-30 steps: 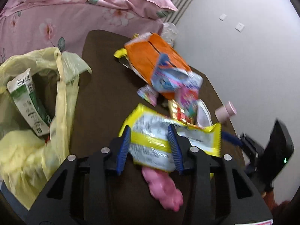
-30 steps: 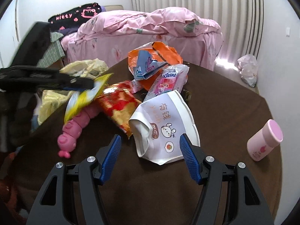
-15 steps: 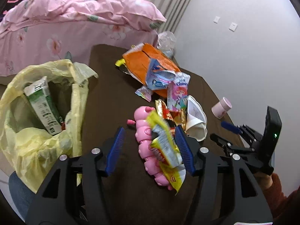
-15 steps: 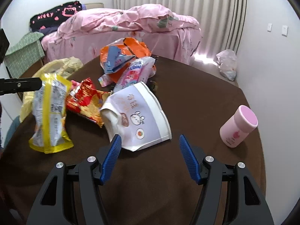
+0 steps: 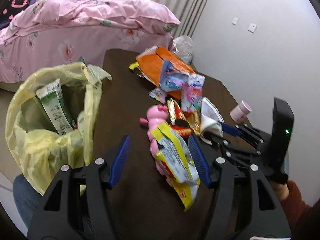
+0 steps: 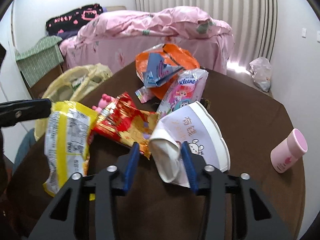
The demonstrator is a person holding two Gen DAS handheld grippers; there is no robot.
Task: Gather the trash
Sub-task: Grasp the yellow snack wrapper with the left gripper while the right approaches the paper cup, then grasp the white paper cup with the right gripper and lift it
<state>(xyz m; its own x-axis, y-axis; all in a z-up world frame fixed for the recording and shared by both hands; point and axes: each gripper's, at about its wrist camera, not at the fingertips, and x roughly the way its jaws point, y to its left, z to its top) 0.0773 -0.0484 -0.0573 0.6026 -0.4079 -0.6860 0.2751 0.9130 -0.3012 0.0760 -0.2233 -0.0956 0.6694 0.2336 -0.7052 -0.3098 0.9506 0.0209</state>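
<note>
My left gripper (image 5: 160,156) is open, and a yellow snack wrapper (image 5: 176,160) hangs blurred by its right finger, over a pink toy (image 5: 155,120). The wrapper also shows in the right wrist view (image 6: 67,140). A yellow trash bag (image 5: 50,124) with a green carton (image 5: 55,108) stands open at the left. My right gripper (image 6: 161,158) has its fingers closed around the edge of a crushed white paper cup (image 6: 192,136). A red wrapper (image 6: 128,124), a pink tissue pack (image 6: 184,92) and an orange bag (image 6: 166,64) lie beyond on the brown table (image 6: 250,110).
A pink bottle (image 6: 288,152) stands at the table's right edge. A pink bed (image 6: 152,32) lies behind the table. A clear plastic bag (image 6: 260,74) sits on the floor by the wall. A green checked box (image 6: 38,60) stands at the left.
My left gripper has opened wide and the yellow wrapper has slipped from its grip toward the right finger. My right gripper has moved forward and closed onto the white cup.
</note>
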